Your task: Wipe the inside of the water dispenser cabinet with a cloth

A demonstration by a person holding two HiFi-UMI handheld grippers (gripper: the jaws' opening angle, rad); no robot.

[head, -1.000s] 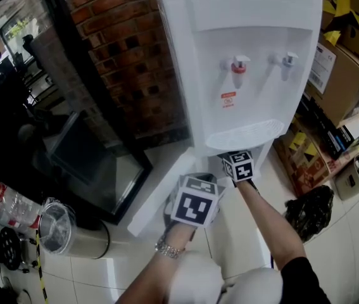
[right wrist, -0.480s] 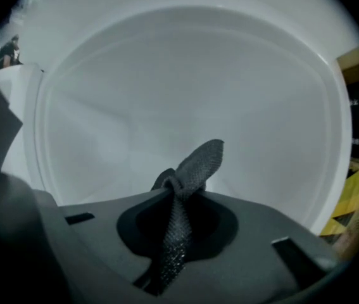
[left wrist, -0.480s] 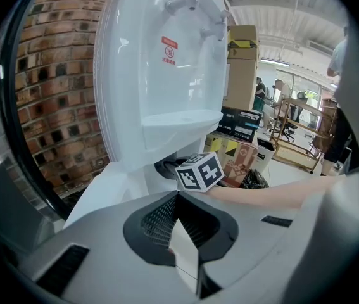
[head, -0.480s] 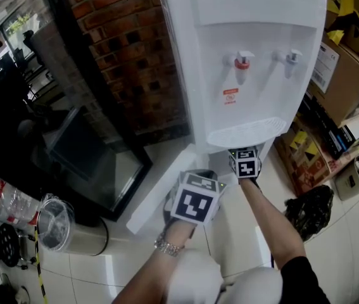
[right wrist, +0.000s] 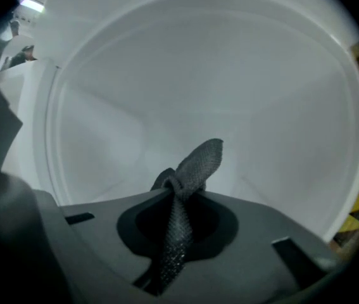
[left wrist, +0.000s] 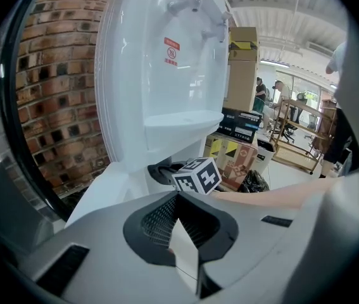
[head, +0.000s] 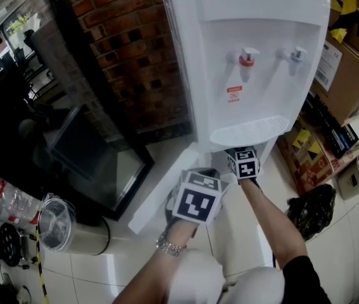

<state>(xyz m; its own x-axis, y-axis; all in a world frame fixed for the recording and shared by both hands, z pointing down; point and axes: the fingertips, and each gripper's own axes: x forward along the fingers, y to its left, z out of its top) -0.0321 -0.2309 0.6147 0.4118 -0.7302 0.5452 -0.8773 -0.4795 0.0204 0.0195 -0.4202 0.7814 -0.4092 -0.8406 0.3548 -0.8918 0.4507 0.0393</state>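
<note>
Jaws first: clamped shut at the right gripper (right wrist: 178, 194) on a thin fold of grey woven cloth (right wrist: 195, 163), with only a short loose tip standing past them, well inside the white cabinet (right wrist: 242, 87) of the water dispenser (head: 261, 87). Narrowly parted at the left gripper (left wrist: 184, 236), with nothing seen between, held outside near the open cabinet door (head: 157, 192). Could lose the cloth on a hard drag along a wall, with so little of it in the pinch. Could also scrape bare gripper plastic on the lining if pressed past that short tip, or knock the opening's edge when swung sideways. Cannot tell whether the tip touches the far wall or hangs just off it. Cannot see the cabinet mouth from the head view, tucked under the drip tray (head: 249, 130) and behind both forearms. Cannot make out dirt or damp on the dim inner walls.
</note>
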